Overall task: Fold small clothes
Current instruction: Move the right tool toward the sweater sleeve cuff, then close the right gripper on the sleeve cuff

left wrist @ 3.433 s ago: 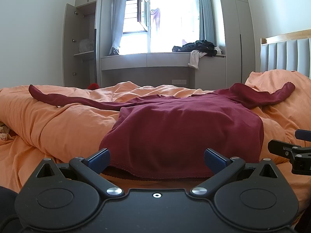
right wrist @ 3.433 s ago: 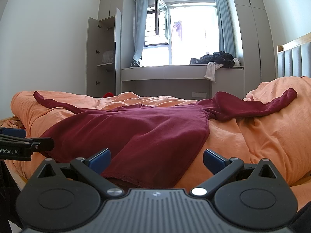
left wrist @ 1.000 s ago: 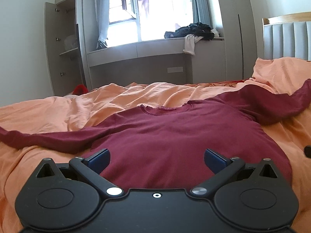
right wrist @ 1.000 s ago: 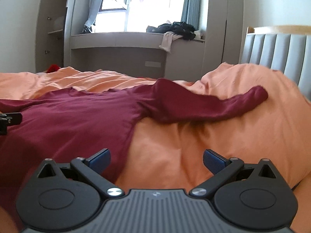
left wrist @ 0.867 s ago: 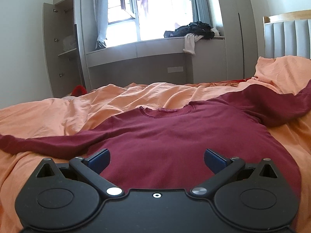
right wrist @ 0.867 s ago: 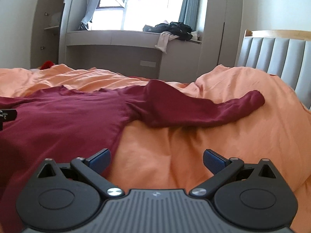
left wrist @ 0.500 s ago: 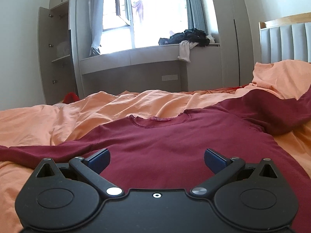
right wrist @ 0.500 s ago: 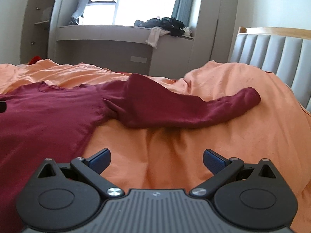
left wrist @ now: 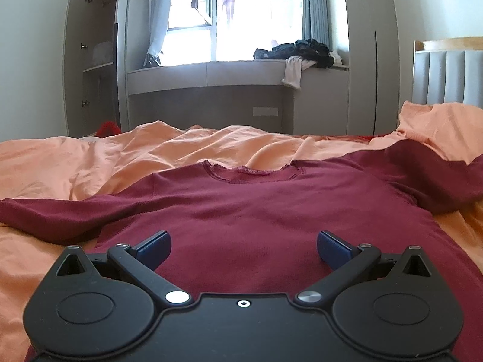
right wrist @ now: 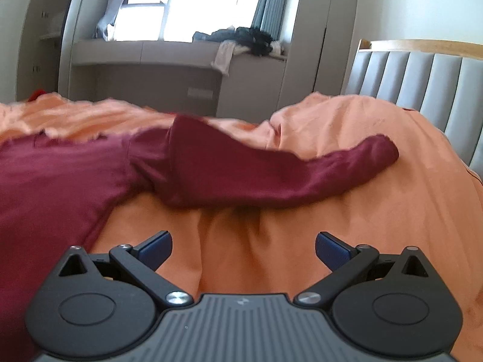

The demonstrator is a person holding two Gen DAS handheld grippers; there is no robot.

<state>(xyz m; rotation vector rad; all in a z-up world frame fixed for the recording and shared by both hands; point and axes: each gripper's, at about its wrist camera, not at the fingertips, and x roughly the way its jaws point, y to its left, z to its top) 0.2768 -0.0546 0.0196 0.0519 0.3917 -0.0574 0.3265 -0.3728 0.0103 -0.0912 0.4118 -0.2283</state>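
Observation:
A dark red long-sleeved shirt (left wrist: 256, 211) lies spread flat on an orange duvet (left wrist: 151, 150), collar away from me. My left gripper (left wrist: 243, 249) is open and empty, low over the shirt's lower body. The left sleeve (left wrist: 51, 214) runs out to the left. In the right wrist view the right sleeve (right wrist: 286, 175) stretches right over a hump of the duvet (right wrist: 377, 211), cuff near the headboard. My right gripper (right wrist: 243, 249) is open and empty over bare duvet, just in front of that sleeve.
A grey padded headboard (right wrist: 422, 81) stands at the right. A window bench (left wrist: 211, 72) with a pile of dark clothes (left wrist: 302, 49) lies beyond the bed. An open wardrobe (left wrist: 93, 60) stands at the far left.
Both grippers have moved forward over the bed. The left one now sits over the shirt's body. The right one has swung right and closer to the right sleeve. Both stay open.

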